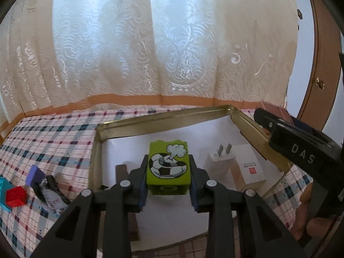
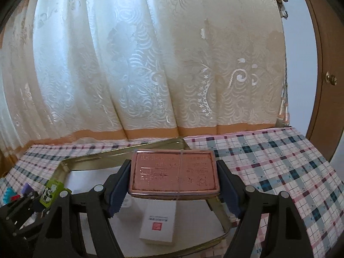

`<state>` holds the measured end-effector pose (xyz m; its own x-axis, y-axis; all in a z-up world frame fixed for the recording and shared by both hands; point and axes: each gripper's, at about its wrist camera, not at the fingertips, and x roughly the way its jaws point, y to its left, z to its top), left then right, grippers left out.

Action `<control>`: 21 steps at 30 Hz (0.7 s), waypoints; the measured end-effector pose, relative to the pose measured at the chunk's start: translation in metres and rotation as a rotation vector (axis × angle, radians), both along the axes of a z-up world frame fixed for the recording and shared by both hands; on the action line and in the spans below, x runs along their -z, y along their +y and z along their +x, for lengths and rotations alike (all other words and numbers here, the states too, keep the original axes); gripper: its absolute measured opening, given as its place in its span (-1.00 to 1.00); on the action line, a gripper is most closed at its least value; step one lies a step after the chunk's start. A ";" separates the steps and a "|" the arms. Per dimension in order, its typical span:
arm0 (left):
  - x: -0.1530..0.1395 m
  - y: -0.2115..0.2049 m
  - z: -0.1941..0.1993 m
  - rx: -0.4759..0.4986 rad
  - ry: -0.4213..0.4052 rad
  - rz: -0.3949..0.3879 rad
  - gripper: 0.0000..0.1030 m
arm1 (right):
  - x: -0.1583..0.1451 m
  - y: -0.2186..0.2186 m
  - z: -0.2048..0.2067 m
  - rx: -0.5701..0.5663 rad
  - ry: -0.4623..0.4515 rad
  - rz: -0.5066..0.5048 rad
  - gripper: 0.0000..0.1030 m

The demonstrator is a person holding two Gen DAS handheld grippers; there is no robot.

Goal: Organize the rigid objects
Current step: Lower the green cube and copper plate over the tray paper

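Observation:
My left gripper [image 1: 168,172] is shut on a green toy block [image 1: 168,167] printed with a football, held over the white floor of a gold-rimmed tray [image 1: 163,119]. In the right wrist view that block [image 2: 51,192] shows at the lower left. My right gripper [image 2: 174,177] is shut on a flat pink tin [image 2: 174,172] with embossed writing and a thin band round it, above the tray's [image 2: 120,152] right side. In the left wrist view the right gripper's body comes in from the right, with the pink tin [image 1: 277,109] at its tip.
Inside the tray lie a white plug adapter [image 1: 219,157] and a white box [image 1: 250,165] with a red stamp [image 2: 159,223]. On the plaid cloth to the left are a purple block [image 1: 34,175], a red cube [image 1: 16,195], a teal piece and a grey crumpled thing. A curtain hangs behind.

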<state>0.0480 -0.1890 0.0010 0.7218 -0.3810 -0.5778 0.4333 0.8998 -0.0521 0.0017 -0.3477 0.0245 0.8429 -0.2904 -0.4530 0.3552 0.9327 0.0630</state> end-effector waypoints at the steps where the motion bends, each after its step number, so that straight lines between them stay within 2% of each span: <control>1: 0.001 -0.002 0.000 -0.001 0.004 0.000 -0.41 | 0.001 -0.002 0.002 0.003 0.003 0.005 0.51; 6: 0.009 -0.014 0.004 0.010 0.020 0.015 -0.41 | 0.009 -0.011 0.012 0.019 0.035 0.038 0.51; 9: 0.014 -0.019 0.006 0.008 0.028 0.034 -0.41 | 0.016 -0.017 0.018 0.011 0.069 0.091 0.51; 15: 0.022 -0.022 0.013 -0.002 0.062 0.049 -0.41 | 0.028 -0.014 0.029 0.004 0.121 0.102 0.51; 21: 0.022 -0.024 0.018 -0.016 0.060 0.060 -0.41 | 0.039 -0.008 0.039 -0.002 0.171 0.082 0.51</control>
<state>0.0659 -0.2131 -0.0208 0.6911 -0.3335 -0.6412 0.4167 0.9087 -0.0234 0.0405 -0.3552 -0.0145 0.7521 -0.2450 -0.6118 0.3656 0.9275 0.0779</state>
